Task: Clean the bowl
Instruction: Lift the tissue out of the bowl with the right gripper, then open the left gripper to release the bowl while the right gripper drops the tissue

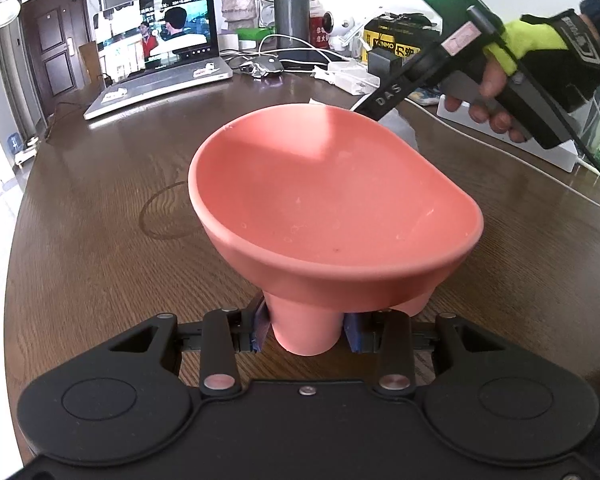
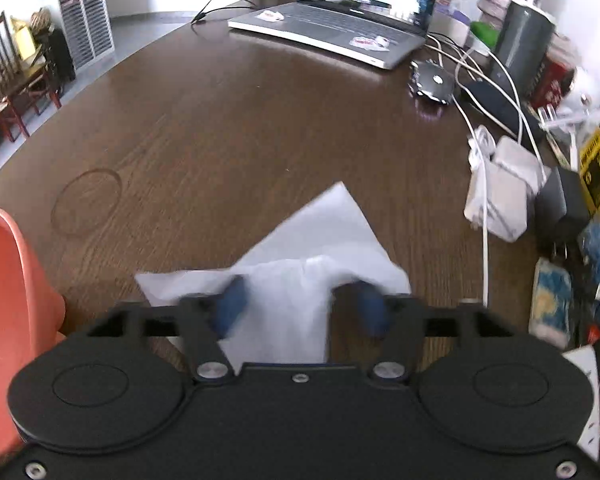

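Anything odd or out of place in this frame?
The pink bowl is tilted, off the table, the left hand-held gripper clamping its foot; pale specks dot its inside. A crumpled white tissue lies on the table between the open pads of the right hand-held gripper. No spill or damage shows.

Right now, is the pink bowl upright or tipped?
Tipped: the pink bowl is off the table, its foot clamped in the left hand-held gripper, rim slanting.

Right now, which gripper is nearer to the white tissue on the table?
Right. The right gripper stands open with the white tissue between its fingers; the left gripper is shut on the pink bowl, beside the tissue.
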`<action>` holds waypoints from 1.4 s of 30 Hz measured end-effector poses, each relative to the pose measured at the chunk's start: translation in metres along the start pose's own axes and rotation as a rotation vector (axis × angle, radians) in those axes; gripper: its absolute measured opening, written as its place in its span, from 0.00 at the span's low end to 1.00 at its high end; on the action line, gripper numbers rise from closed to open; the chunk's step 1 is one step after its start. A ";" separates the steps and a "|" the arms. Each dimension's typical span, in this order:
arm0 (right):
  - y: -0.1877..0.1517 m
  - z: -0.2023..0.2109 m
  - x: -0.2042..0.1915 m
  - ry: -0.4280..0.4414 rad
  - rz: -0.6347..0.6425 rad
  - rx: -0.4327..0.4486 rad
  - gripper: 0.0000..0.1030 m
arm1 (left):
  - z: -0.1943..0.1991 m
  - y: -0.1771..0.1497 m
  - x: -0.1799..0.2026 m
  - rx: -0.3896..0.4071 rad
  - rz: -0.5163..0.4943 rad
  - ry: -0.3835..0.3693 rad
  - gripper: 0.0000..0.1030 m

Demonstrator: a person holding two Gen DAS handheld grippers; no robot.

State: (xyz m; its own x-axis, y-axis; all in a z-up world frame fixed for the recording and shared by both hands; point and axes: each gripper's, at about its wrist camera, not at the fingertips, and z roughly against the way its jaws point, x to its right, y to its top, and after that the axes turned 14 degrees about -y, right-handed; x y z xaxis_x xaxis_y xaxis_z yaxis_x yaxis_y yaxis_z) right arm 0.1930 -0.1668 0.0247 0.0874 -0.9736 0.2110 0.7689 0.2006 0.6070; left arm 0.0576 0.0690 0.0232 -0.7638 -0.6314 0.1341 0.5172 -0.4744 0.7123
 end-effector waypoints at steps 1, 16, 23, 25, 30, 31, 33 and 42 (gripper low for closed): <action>-0.002 0.002 0.000 0.005 0.008 0.001 0.74 | 0.000 0.000 -0.001 0.000 0.003 -0.004 0.37; -0.032 0.108 -0.024 0.034 0.326 0.060 0.83 | 0.001 -0.004 -0.006 -0.011 -0.027 -0.061 0.37; -0.064 0.137 -0.063 0.151 0.445 0.039 0.83 | 0.000 -0.004 -0.010 -0.021 -0.073 -0.095 0.37; -0.067 0.141 -0.072 0.163 0.468 0.050 0.83 | 0.000 -0.004 -0.010 -0.024 -0.086 -0.104 0.37; -0.064 0.146 -0.082 0.172 0.459 0.079 0.83 | 0.000 -0.004 -0.010 -0.033 -0.118 -0.113 0.38; -0.062 0.146 -0.084 0.177 0.459 0.081 0.83 | 0.000 -0.003 -0.010 -0.038 -0.125 -0.111 0.38; -0.061 0.146 -0.088 0.183 0.461 0.087 0.83 | 0.000 -0.002 -0.008 -0.050 -0.138 -0.108 0.38; -0.066 0.152 -0.099 0.205 0.424 0.089 0.83 | 0.014 -0.005 0.001 -0.084 -0.020 -0.057 0.77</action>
State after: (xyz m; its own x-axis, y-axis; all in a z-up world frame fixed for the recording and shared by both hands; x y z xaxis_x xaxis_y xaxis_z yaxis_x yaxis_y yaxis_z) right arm 0.0376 -0.0674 0.0800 0.5116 -0.8035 0.3042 0.5822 0.5846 0.5650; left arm 0.0490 0.0790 0.0297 -0.7940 -0.5863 0.1607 0.5301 -0.5381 0.6553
